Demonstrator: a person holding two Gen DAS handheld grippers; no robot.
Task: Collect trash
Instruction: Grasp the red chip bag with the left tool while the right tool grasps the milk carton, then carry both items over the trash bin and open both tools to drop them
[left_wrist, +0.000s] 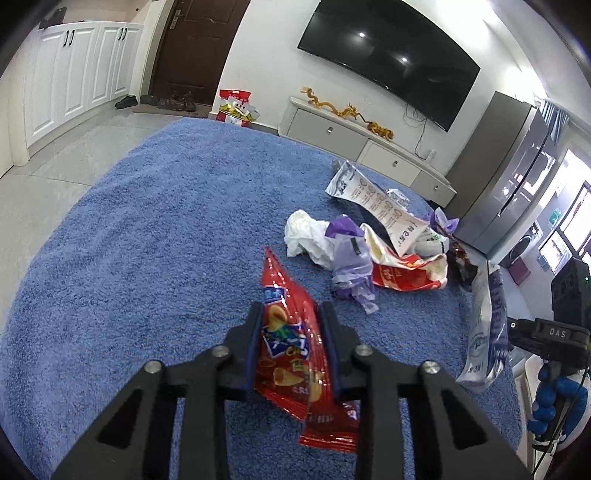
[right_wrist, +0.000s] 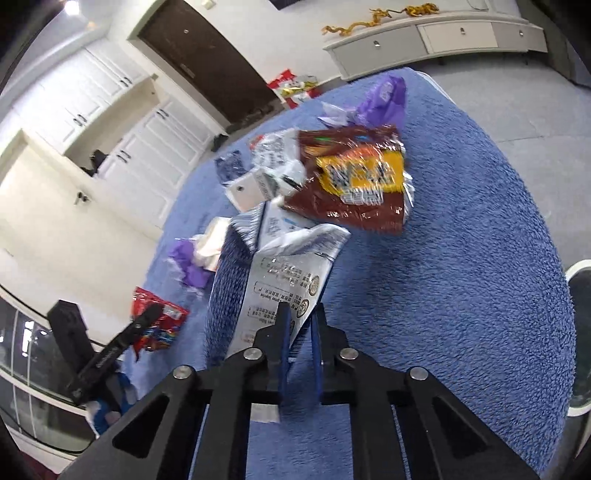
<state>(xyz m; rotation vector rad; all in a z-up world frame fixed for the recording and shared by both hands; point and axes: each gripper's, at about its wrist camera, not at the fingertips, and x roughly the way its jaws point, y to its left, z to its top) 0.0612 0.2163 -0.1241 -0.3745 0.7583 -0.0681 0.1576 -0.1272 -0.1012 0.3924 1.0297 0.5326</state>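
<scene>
My left gripper (left_wrist: 291, 308) is shut on a red snack bag (left_wrist: 284, 332), which stands between its pads above the blue rug (left_wrist: 147, 240). My right gripper (right_wrist: 301, 308) is shut on the lower edge of a silver and blue printed bag (right_wrist: 280, 266) that rises upright in front of it. Behind that lies a brown and yellow snack bag (right_wrist: 354, 177). In the left wrist view a pile holds a white tissue (left_wrist: 304, 234), a purple plastic bag (left_wrist: 349, 258), a red and white wrapper (left_wrist: 406, 273) and a long white printed bag (left_wrist: 380, 199).
A low white TV cabinet (left_wrist: 351, 133) runs along the far wall beyond the rug, with a grey fridge (left_wrist: 517, 177) to its right. White cupboards (left_wrist: 74, 74) and a dark door stand at the far left. A white round rim (right_wrist: 580, 332) shows at the right wrist view's right edge.
</scene>
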